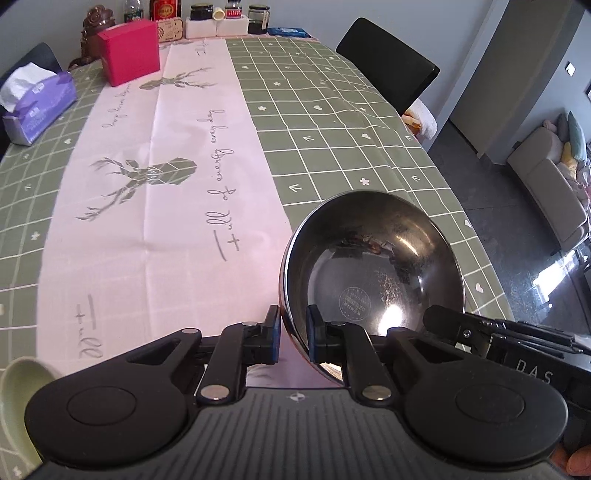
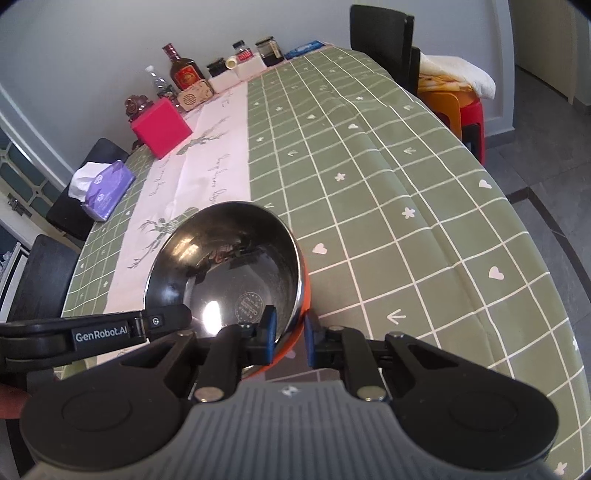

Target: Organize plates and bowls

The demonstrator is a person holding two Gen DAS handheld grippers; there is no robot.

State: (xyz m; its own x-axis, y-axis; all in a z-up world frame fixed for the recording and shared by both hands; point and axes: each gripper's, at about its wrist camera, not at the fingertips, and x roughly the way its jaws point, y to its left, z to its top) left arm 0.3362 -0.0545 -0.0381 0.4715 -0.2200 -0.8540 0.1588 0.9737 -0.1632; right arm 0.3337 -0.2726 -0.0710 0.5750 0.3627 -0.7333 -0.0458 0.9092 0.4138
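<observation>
A steel bowl [image 1: 373, 258] with an orange outside [image 2: 229, 258] is held above the table near its front edge. My left gripper [image 1: 293, 332] is shut on the bowl's left rim, one finger inside and one outside. My right gripper [image 2: 290, 332] is shut on the bowl's right rim the same way. The right gripper's finger [image 1: 454, 325] shows at the bowl's right side in the left wrist view, and the left gripper's finger [image 2: 162, 319] shows at the bowl's left side in the right wrist view. A pale green dish [image 1: 22, 398] peeks in at the lower left.
A green checked tablecloth [image 2: 369, 184] with a white runner [image 1: 166, 184] covers the table. A red box [image 1: 131, 51], a purple tissue pack [image 1: 37, 107], bottles and jars [image 1: 229, 14] stand at the far end. Black chairs [image 1: 388, 59] flank the table. The right table edge drops to the floor.
</observation>
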